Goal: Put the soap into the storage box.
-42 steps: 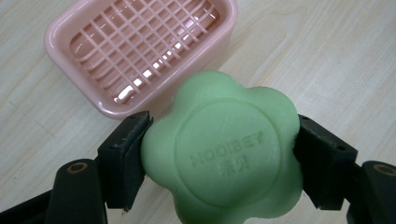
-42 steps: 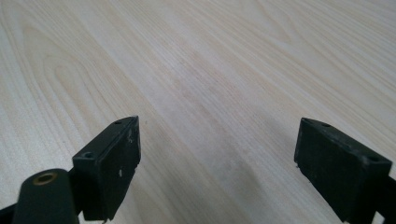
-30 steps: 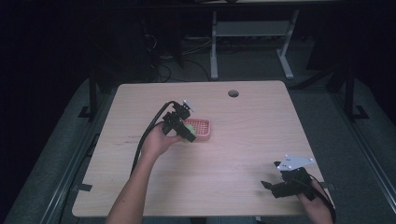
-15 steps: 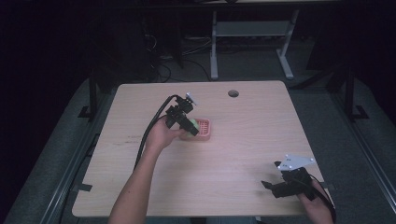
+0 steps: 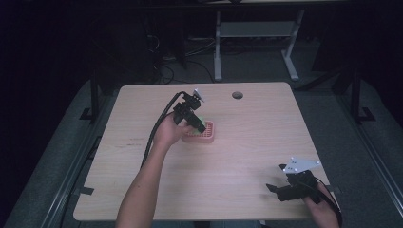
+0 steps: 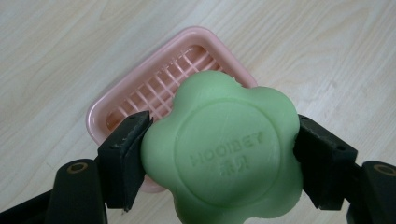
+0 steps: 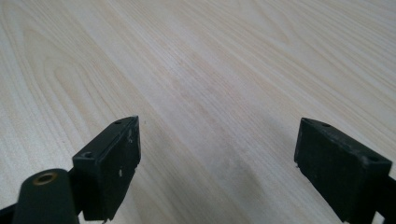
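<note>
A green soap point(image 6: 223, 154), pinched between the left gripper's point(image 6: 219, 161) fingers above the pink dish point(image 6: 140, 100), is best centred over the grid and lowered flat before release.

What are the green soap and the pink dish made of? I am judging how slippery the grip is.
The green soap bar looks like solid moulded soap, matte and waxy, with embossed lettering and soft lobed edges. The left tool clamps it by its sides. The pink soap dish looks like smooth moulded plastic, slightly glossy, with a slatted grid floor. The table seems a pale wood-grain laminate.
</note>
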Demonstrator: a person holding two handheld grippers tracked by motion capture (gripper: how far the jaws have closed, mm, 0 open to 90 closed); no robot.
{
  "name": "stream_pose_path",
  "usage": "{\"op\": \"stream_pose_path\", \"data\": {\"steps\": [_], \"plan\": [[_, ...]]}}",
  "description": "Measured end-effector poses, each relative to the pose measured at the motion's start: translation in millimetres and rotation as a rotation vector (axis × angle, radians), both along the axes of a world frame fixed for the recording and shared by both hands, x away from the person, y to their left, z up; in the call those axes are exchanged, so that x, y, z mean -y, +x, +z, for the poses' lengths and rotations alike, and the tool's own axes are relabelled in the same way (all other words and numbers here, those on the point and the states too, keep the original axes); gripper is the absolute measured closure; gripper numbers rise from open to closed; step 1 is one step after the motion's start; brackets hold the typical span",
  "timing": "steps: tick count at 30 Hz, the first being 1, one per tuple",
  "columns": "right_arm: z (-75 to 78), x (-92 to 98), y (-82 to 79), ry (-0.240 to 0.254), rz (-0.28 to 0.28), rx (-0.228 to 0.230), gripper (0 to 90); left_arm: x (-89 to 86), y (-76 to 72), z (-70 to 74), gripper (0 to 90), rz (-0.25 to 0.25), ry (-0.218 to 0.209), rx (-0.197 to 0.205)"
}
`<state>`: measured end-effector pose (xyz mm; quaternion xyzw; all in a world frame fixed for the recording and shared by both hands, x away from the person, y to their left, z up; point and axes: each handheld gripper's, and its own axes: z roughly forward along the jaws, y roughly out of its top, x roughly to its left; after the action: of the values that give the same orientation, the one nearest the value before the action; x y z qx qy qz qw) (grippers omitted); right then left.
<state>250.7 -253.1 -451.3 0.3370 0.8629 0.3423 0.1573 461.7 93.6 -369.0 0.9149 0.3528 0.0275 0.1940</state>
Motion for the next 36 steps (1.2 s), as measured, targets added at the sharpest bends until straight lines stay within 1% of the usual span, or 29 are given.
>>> {"op": "stream_pose_path", "data": {"steps": [8,10,13,14,17,22,24,26,29,30,34,36], "plan": [[0.1,0.7,0.2,0.003,0.0,0.001,14.0,5.2,8.6,-4.6,26.5,0.013,0.008,-0.006],[0.1,0.7,0.2,0.003,0.0,0.001,14.0,6.0,11.0,-7.5,26.5,0.022,0.0,-0.014],[-0.1,1.0,0.5,0.003,0.001,0.001,14.0,7.1,14.8,-11.6,26.5,0.028,0.014,-0.017],[0.0,1.1,0.3,0.004,0.0,0.001,14.0,7.0,15.9,-12.7,26.5,0.03,0.012,-0.017],[0.0,1.5,0.5,0.006,-0.002,-0.003,14.0,7.1,19.2,-17.0,26.5,0.054,0.005,-0.02],[-0.1,1.6,0.7,0.005,0.001,-0.001,14.0,7.7,25.4,-25.3,26.5,0.069,0.02,-0.04],[-0.1,1.7,0.7,0.006,0.0,0.0,14.0,8.4,27.1,-28.5,26.5,0.074,0.025,-0.042],[-0.2,1.9,0.7,0.008,-0.002,-0.002,14.0,9.5,28.7,-32.4,26.5,0.081,0.019,-0.044],[-0.4,2.1,0.8,0.01,-0.001,-0.002,14.0,11.5,30.6,-37.1,26.5,0.086,0.033,-0.05],[-0.4,2.3,0.8,0.009,-0.001,-0.001,14.0,11.7,31.2,-38.2,26.5,0.086,0.037,-0.052],[-0.3,3.1,1.3,0.008,0.001,0.004,14.0,12.9,32.3,-41.6,26.4,0.1,0.027,-0.054],[-0.4,3.1,1.4,0.007,0.003,0.006,14.0,13.3,33.1,-42.6,26.4,0.094,0.036,-0.057]]}}
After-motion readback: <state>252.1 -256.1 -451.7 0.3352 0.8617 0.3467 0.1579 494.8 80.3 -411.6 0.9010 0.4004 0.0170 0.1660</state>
